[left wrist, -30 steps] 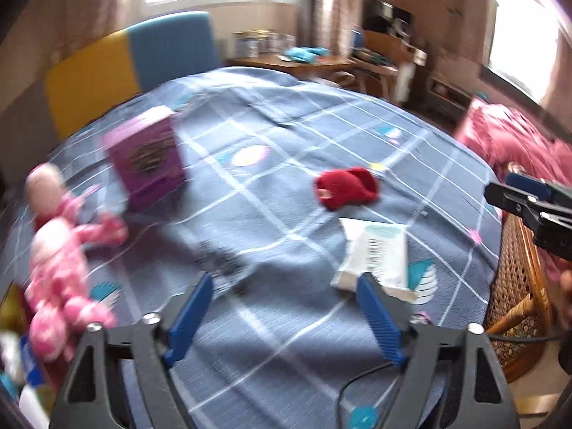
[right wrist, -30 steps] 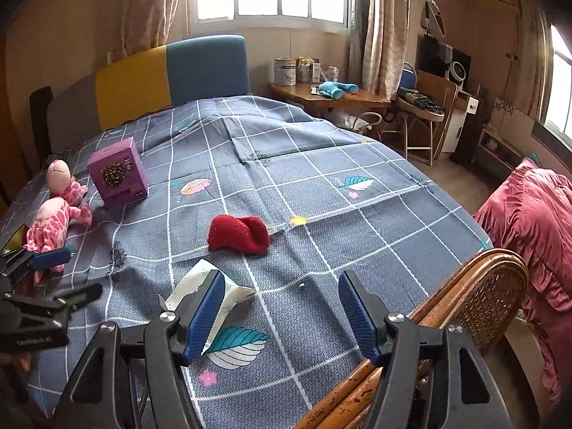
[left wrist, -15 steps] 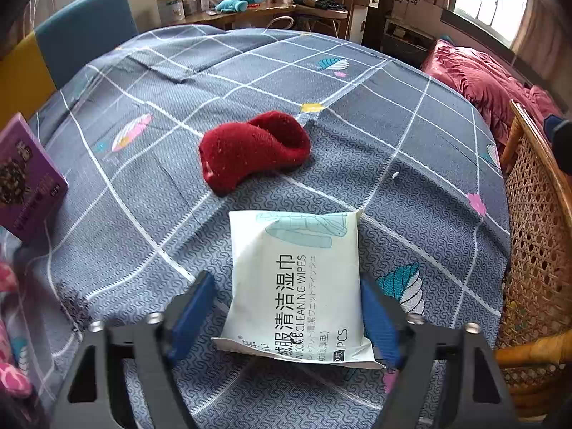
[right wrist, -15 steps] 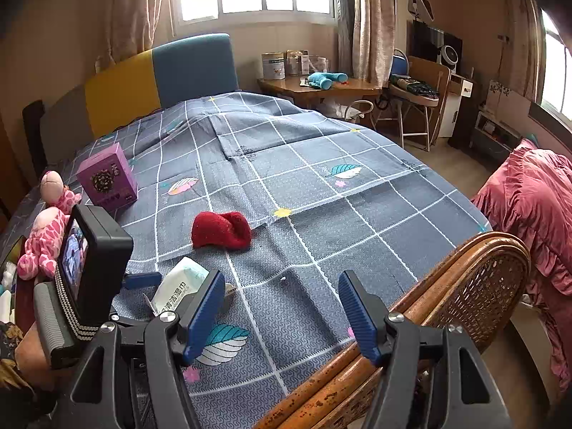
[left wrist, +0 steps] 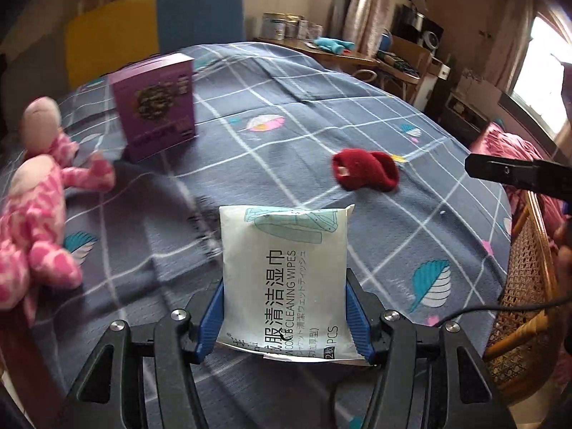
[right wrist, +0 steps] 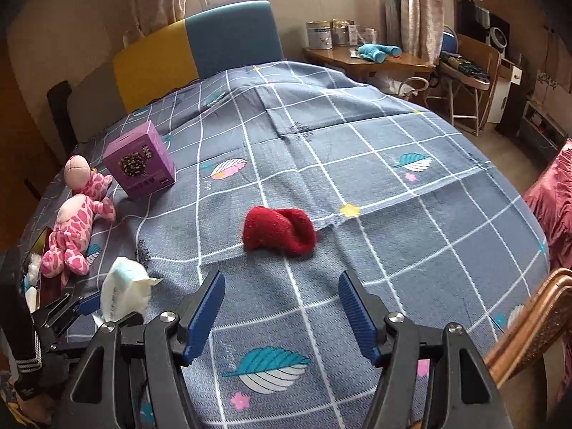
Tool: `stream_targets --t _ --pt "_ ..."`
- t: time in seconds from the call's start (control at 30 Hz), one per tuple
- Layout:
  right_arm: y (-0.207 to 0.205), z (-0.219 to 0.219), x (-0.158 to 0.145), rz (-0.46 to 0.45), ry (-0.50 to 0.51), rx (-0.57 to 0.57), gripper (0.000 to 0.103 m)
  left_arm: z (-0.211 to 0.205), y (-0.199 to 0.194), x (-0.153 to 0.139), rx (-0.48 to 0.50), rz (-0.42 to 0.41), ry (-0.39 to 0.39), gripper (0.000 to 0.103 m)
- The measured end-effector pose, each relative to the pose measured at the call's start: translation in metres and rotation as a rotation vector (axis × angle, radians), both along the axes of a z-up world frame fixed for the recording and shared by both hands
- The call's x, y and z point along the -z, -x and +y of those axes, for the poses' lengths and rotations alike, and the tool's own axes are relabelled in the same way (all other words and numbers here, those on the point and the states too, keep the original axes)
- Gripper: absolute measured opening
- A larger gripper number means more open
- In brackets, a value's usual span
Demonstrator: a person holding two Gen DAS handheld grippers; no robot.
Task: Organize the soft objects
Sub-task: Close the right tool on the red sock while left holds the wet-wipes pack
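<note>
Left gripper [left wrist: 285, 309]: jaws closing on the wipes pack [left wrist: 284, 279], pads pressing its long sides, lifted off the bed [left wrist: 321, 114]. I judge it light, squashy, slippery film; mid-body hold suits. Right gripper [right wrist: 281, 309]: jaws half-open, empty, before the red sock [right wrist: 279, 230].

The pink plush toy [left wrist: 34, 221] is blurry and cut off at the left edge. The wipes pack [left wrist: 286, 279] hides its bottom end behind the blue pads [left wrist: 212, 312]. Tins on the desk [right wrist: 323, 35] are too small to read.
</note>
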State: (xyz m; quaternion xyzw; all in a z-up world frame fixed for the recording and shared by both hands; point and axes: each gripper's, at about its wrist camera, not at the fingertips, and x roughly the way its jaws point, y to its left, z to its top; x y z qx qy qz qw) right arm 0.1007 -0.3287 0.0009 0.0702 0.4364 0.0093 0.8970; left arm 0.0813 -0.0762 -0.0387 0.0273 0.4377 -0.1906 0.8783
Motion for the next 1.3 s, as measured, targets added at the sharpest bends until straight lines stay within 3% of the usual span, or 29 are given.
stream_targets --t 0.23,0.47,0.5,0.53,0.57,0.63,0.9,1.3 --pt "-0.075 0.011 0.033 0.115 0.001 0.021 0.067 0.065 0.020 0.033 -0.184 0.025 -0.098 0.061" --pt "-0.123 0.018 0.067 0.197 0.056 0.030 0.067 0.071 0.028 0.045 -0.204 0.002 -0.077 0.063" --pt "-0.125 0.020 0.074 0.211 0.061 0.017 0.064 0.070 0.029 0.045 -0.204 -0.004 -0.081 0.064" --pt "-0.126 0.021 0.081 0.229 0.069 0.011 0.046 0.069 0.029 0.046 -0.202 -0.012 -0.086 0.064" --pt "-0.127 0.021 0.089 0.261 0.083 0.011 0.045 0.069 0.029 0.047 -0.202 -0.018 -0.090 0.064" --pt "-0.126 0.025 0.086 0.238 0.113 -0.014 0.040 0.068 0.030 0.049 -0.202 -0.030 -0.098 0.065" --pt "-0.124 0.021 0.090 0.246 0.078 -0.012 0.041 0.069 0.033 0.052 -0.206 -0.063 -0.085 0.065" --pt "-0.124 0.026 0.092 0.226 0.122 -0.036 0.042 0.069 0.036 0.052 -0.218 -0.070 -0.077 0.065"
